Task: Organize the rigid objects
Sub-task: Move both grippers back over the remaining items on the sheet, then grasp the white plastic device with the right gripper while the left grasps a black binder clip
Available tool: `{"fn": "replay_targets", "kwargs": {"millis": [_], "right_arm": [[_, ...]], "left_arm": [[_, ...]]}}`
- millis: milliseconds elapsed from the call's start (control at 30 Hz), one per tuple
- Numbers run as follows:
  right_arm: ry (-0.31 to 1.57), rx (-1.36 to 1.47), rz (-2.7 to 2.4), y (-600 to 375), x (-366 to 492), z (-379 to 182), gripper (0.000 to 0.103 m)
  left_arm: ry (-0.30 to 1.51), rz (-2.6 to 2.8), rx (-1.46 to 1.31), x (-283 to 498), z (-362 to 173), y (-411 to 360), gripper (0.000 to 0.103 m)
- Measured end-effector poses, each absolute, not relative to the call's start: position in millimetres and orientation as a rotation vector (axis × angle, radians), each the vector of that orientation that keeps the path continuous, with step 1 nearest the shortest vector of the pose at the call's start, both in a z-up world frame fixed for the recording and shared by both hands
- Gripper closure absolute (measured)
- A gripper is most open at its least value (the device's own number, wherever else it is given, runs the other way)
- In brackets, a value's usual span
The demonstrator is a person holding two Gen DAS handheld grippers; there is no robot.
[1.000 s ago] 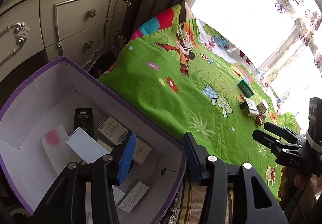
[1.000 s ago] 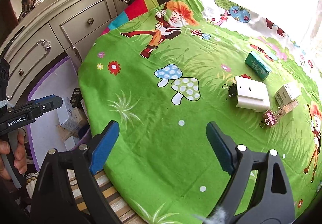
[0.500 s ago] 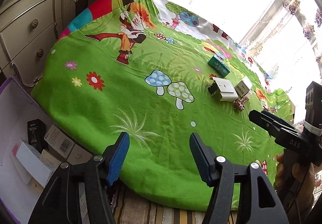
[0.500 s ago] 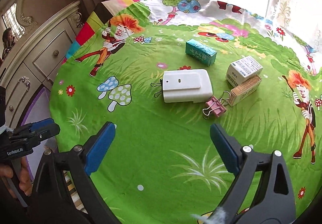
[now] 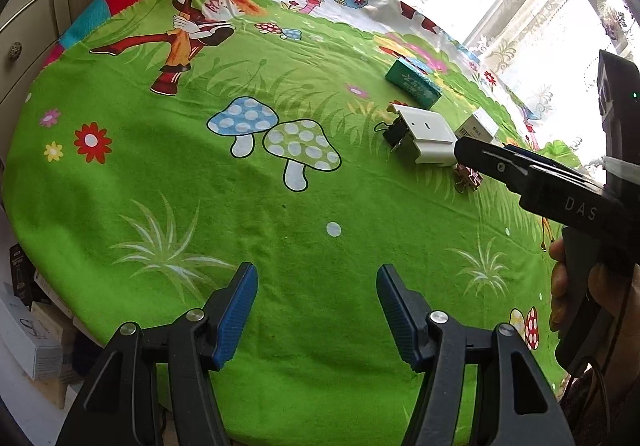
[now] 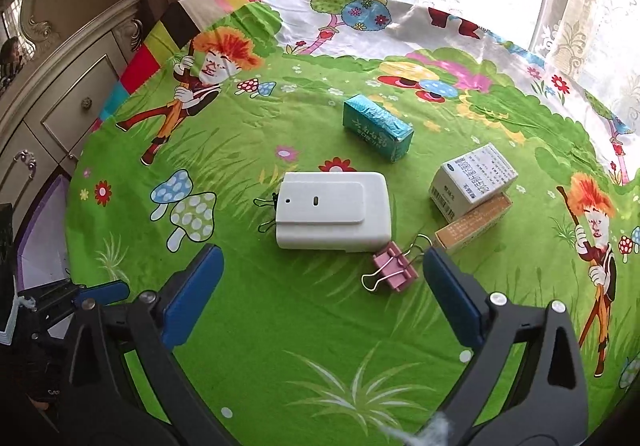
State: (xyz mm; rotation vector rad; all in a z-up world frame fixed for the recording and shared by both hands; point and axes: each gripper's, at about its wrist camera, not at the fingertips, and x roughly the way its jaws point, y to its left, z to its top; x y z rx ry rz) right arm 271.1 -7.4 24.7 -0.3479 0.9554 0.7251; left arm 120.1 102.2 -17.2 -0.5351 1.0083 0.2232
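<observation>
Bright window light washes over your round counter [image 6: 320,326] with its green cartoon cloth. Toward the window-side edge lie the rigid things: a white plastic case [image 6: 334,215] near the middle, a teal box [image 6: 376,127] beyond it, a white carton [image 6: 472,181] stacked on an orange carton [image 6: 474,224], and a pink binder clip [image 6: 394,272] touching the case's near corner. Your right gripper [image 6: 320,298] hangs just short of the case, jaws opening wide with nothing between them. Your left gripper [image 5: 316,310] hovers over bare cloth, jaws half spread and empty. Coming down on the case, you may snag the clip or the black clip [image 5: 394,133] at its far end and drag them along.
</observation>
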Motion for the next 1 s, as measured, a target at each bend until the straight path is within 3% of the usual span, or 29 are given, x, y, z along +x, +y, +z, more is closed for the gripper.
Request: {"fn": "replay_targets", "kwargs": {"millis": [667, 800, 1000], "right_arm": [[1.054, -0.48, 0.698, 25, 311, -24, 0.002], [1.055, -0.456, 0.702, 25, 314, -25, 0.017], [1.023, -0.434, 0.684, 17, 312, -17, 0.017]], "left_arm": [[0.995, 0.206, -0.573, 122, -22, 110, 0.038], [0.992, 0.204, -0.569, 123, -22, 110, 0.037], [0.997, 0.208, -0.548, 128, -22, 109, 0.037]]}}
